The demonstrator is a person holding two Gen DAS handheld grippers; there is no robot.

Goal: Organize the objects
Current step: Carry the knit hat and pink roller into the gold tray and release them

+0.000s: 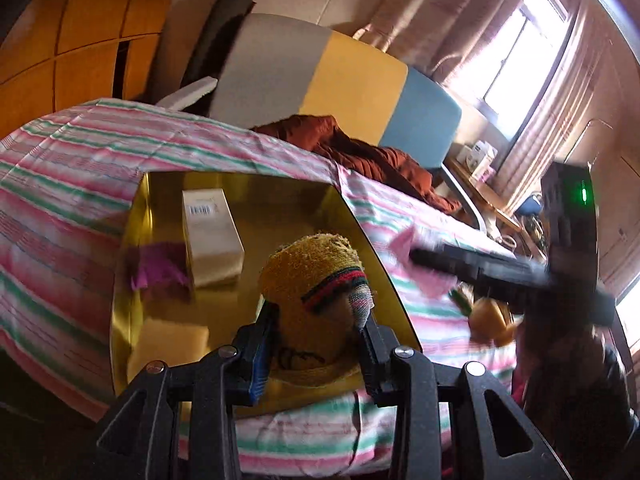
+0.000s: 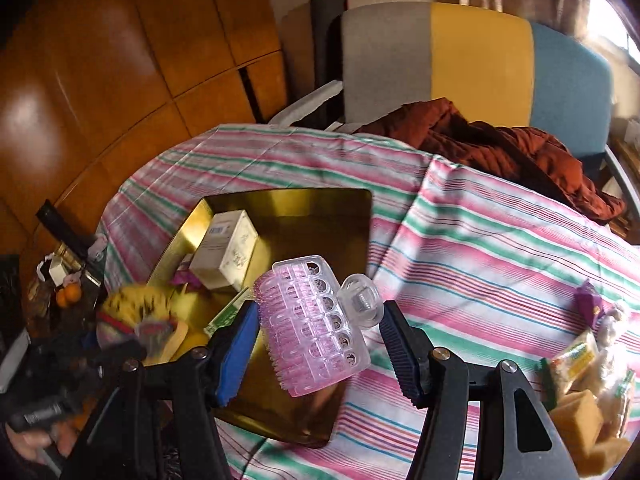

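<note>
A gold tray (image 1: 280, 196) lies on the striped cloth and shows in the right wrist view too (image 2: 328, 208). A white box (image 1: 210, 236) (image 2: 226, 252) and a purple scrap (image 1: 156, 266) lie in it. My left gripper (image 1: 316, 340) is shut on a yellow knitted doll (image 1: 316, 280) over the tray's near part; the doll also shows blurred in the right wrist view (image 2: 136, 320). My right gripper (image 2: 316, 340) holds a pink hair-roller brush (image 2: 316, 320) above the tray's near right edge; its jaws touch the brush's two ends.
The striped cloth (image 2: 500, 240) covers the table. A rust-red garment (image 2: 500, 148) lies at the back by a grey-yellow-blue chair (image 2: 480, 60). Sponges and snack packets (image 2: 588, 380) sit at the right. Wooden panels (image 2: 120, 80) stand at the left.
</note>
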